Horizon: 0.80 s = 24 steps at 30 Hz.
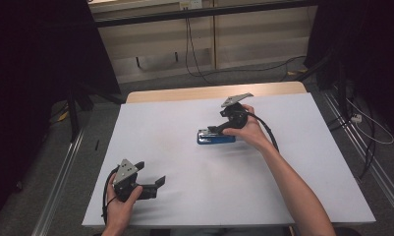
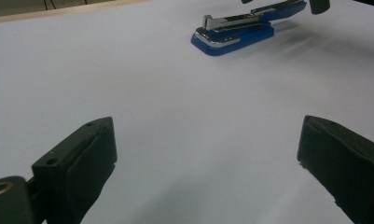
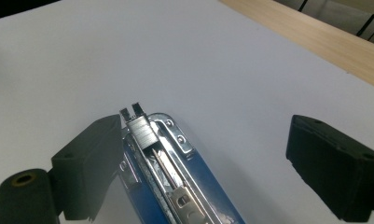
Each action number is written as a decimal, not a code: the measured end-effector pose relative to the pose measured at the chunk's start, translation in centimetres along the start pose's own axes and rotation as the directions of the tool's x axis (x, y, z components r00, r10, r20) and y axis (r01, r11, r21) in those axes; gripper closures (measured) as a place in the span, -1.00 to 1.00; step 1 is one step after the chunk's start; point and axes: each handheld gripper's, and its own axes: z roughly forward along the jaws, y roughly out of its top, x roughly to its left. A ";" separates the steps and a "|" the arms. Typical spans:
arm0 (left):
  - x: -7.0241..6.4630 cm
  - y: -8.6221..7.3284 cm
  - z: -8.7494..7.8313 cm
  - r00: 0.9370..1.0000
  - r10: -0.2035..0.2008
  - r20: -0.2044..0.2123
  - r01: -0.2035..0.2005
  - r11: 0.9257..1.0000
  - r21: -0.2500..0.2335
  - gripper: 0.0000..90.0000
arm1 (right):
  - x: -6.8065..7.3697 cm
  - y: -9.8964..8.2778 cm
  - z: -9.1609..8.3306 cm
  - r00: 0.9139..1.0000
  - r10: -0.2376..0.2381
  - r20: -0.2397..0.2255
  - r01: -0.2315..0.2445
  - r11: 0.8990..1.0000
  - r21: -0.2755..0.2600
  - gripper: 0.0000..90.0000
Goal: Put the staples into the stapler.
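White table under dim light, a blue stapler lying flat near its middle.

Over the stapler hangs the right gripper, its jaws spread wide: one pad sits just beside the stapler's open metal magazine, the other well clear, so nothing is grasped. At the near left edge, the left gripper is likewise released, well apart from the stapler.

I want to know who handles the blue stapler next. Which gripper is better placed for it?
Right. The right gripper is already at the stapler, its open jaws either side of it. The left gripper, also open, rests near the table's front edge, well apart from it.
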 end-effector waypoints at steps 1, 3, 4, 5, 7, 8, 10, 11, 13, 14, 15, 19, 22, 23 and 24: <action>0.0 0.0 0.0 1.000 0.000 0.000 0.000 1.000 0.000 -0.90 | 0.0 -0.1 -0.1 1.000 0.002 0.005 -0.002 1.000 -0.006 -0.76; 0.0 0.0 0.0 1.000 -0.001 -0.001 0.001 1.000 -0.001 -0.90 | -0.1 -0.2 -0.4 1.000 0.012 0.015 -0.012 1.000 -0.020 -0.77; 0.0 0.0 0.0 1.000 -0.001 -0.001 0.001 1.000 0.000 -0.89 | 0.0 -0.4 -0.5 1.000 0.018 0.020 -0.017 1.000 -0.026 -0.79; 0.0 0.0 0.0 1.000 -0.004 -0.002 0.004 1.000 -0.001 -0.90 | 0.0 -0.5 -0.6 1.000 0.019 0.019 -0.018 0.999 -0.031 -0.83; 0.1 0.0 0.0 1.000 -0.006 -0.002 0.006 1.000 0.000 -0.90 | 0.0 -0.6 -0.7 0.999 0.027 0.024 -0.026 0.999 -0.033 -0.87; 0.1 -0.1 0.0 1.000 -0.009 -0.003 0.009 1.000 0.000 -0.89 | 0.1 -0.8 -0.8 0.999 0.026 0.032 -0.025 0.999 -0.039 -0.88; 0.1 0.0 0.0 1.000 -0.010 -0.006 0.010 1.000 -0.002 -0.90 | 0.2 -0.9 -1.0 0.998 0.028 0.050 -0.025 0.998 -0.056 -0.89; 0.2 0.0 -0.1 1.000 -0.008 -0.006 0.008 1.000 -0.003 -0.90 | 0.2 -0.9 -1.1 0.998 0.031 0.053 -0.028 0.998 -0.058 -0.89; 0.2 0.0 -0.1 1.000 -0.009 -0.009 0.009 1.000 -0.003 -0.90 | 0.3 -1.0 -1.4 0.998 0.031 0.054 -0.028 0.998 -0.064 -0.88; 0.2 0.0 -0.1 1.000 -0.009 -0.009 0.009 1.000 -0.003 -0.90 | 0.4 -1.0 -1.7 0.997 0.035 0.063 -0.031 0.997 -0.068 -0.89; 0.2 0.0 -0.1 1.000 -0.008 -0.008 0.008 1.000 -0.003 -0.89 | 0.4 -1.0 -1.8 0.997 0.040 0.068 -0.035 0.997 -0.073 -0.90; 0.2 0.0 -0.1 1.000 -0.014 -0.009 0.014 1.000 -0.004 -0.89 | 0.5 -1.4 -2.4 0.993 0.055 0.104 -0.045 0.995 -0.088 -0.89; 0.3 0.0 -0.2 0.999 -0.034 -0.014 0.034 0.999 -0.013 -0.89 | 0.5 -1.7 -2.8 0.989 0.078 0.127 -0.066 0.993 -0.094 -0.88; 0.4 0.0 -0.3 0.999 -0.034 -0.017 0.033 0.999 -0.016 -0.89 | 0.5 -1.8 -2.9 0.988 0.077 0.137 -0.064 0.993 -0.096 -0.88; 0.4 0.0 -0.3 0.999 -0.032 -0.020 0.032 0.999 -0.014 -0.89 | 0.5 -1.9 -3.1 0.985 0.089 0.150 -0.074 0.992 -0.105 -0.88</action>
